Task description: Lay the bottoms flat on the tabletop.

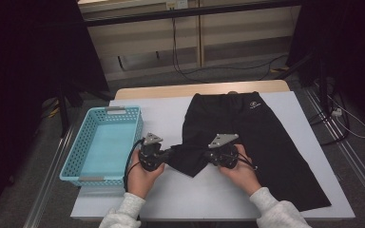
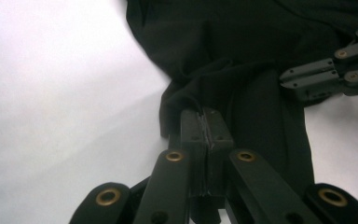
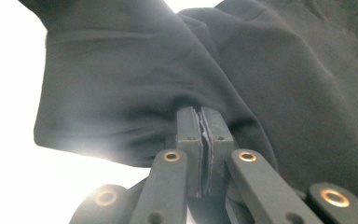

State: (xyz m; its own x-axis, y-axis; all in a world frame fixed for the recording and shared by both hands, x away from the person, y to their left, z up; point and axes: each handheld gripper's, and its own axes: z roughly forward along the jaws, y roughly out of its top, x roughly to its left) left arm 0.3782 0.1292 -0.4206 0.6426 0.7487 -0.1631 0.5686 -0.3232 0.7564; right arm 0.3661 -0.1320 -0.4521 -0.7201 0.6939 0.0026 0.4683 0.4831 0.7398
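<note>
Both tools (image 1: 170,154) (image 1: 205,156) pinch black shorts (image 1: 247,128) — lifted.

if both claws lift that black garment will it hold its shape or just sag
The black garment will probably sag: its pinched hem already bunches between the left claw and the right claw. It looks thin and light. It should drag across the white sheet rather than roll.

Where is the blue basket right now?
In the high view the blue basket sits on the table's left side, just left of the left gripper and apart from the black shorts.
</note>
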